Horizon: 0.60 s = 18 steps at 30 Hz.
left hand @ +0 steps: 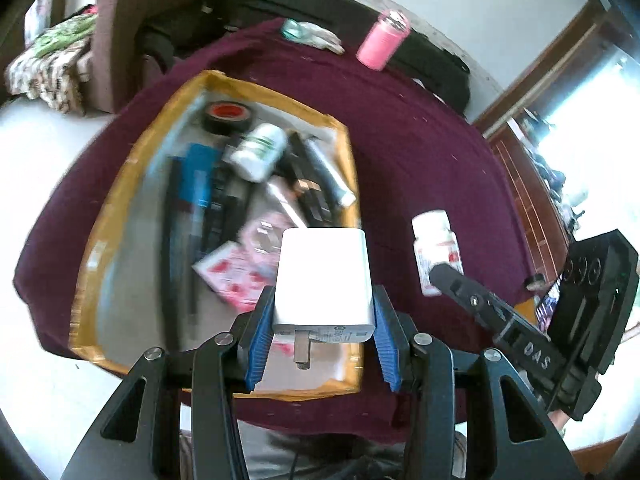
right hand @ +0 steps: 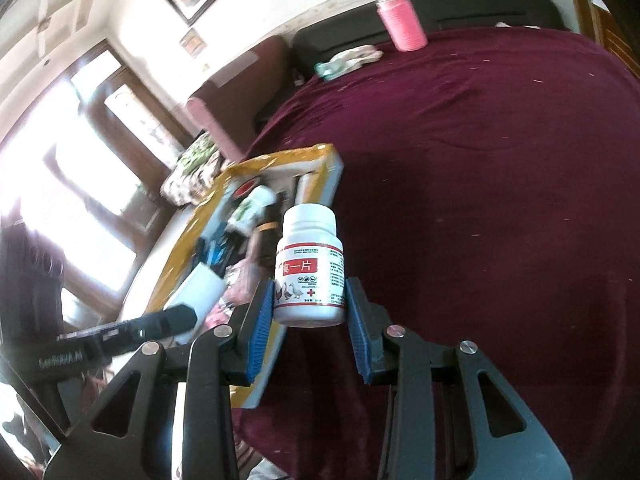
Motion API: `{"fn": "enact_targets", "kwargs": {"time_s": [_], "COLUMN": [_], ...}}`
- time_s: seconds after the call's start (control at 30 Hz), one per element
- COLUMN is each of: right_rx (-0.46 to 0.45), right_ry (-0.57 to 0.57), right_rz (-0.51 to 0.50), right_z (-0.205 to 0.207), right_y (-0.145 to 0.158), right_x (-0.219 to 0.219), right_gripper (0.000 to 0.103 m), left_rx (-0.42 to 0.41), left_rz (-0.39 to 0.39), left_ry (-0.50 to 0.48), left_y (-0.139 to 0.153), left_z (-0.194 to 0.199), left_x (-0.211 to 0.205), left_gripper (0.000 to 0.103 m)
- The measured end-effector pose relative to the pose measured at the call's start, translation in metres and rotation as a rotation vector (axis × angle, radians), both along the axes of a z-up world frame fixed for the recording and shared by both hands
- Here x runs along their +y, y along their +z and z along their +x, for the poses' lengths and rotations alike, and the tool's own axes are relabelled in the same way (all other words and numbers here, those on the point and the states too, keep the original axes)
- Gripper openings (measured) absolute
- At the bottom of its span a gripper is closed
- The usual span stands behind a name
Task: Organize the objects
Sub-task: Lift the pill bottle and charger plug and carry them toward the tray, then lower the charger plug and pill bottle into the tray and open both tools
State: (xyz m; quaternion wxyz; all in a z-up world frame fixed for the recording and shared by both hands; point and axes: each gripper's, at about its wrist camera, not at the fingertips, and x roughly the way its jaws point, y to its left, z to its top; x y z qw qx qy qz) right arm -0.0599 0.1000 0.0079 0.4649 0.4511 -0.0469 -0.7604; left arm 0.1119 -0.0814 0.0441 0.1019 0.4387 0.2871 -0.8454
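Note:
My left gripper (left hand: pixel 323 304) is shut on a white plug charger (left hand: pixel 324 276), prongs toward the camera, held above the near right part of an open yellow cardboard box (left hand: pixel 276 98). The box holds several items, among them a black tape roll (left hand: pixel 226 116) and a white green-labelled bottle (left hand: pixel 260 150). My right gripper (right hand: pixel 310 300) is shut on a white pill bottle (right hand: pixel 310 268) with a red label, upright, just right of the box rim (right hand: pixel 288 156). The left wrist view shows that bottle (left hand: pixel 436 240) on the right gripper's fingertip (left hand: pixel 442 274). The charger (right hand: pixel 202 286) also shows at the lower left of the right wrist view.
A maroon cloth (right hand: pixel 500 200) covers the table. A pink ribbed bottle (right hand: pixel 400 16) stands near its far edge, beside a crumpled white cloth (right hand: pixel 356 58). A dark sofa (left hand: pixel 320 4) and a pink chair (left hand: pixel 108 40) lie beyond. White floor shows left of the table.

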Motion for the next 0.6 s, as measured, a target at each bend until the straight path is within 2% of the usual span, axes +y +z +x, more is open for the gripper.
{"fn": "enact_targets", "kwargs": {"time_s": [0.3, 0.6], "right_rx": [-0.005, 0.019], "right_ry": [0.132, 0.124], "right_rz": [0.020, 0.029], "right_z": [0.019, 0.004], "right_y": [-0.009, 0.002], "right_x": [-0.048, -0.068], "right_gripper": [0.034, 0.034], "left_rx": [-0.012, -0.025], "left_rz": [-0.013, -0.020], "left_ry": [0.104, 0.113], "left_y": [-0.008, -0.014], "left_z": [0.015, -0.005], "left_x": [-0.044, -0.061], "left_gripper": [0.040, 0.040]}}
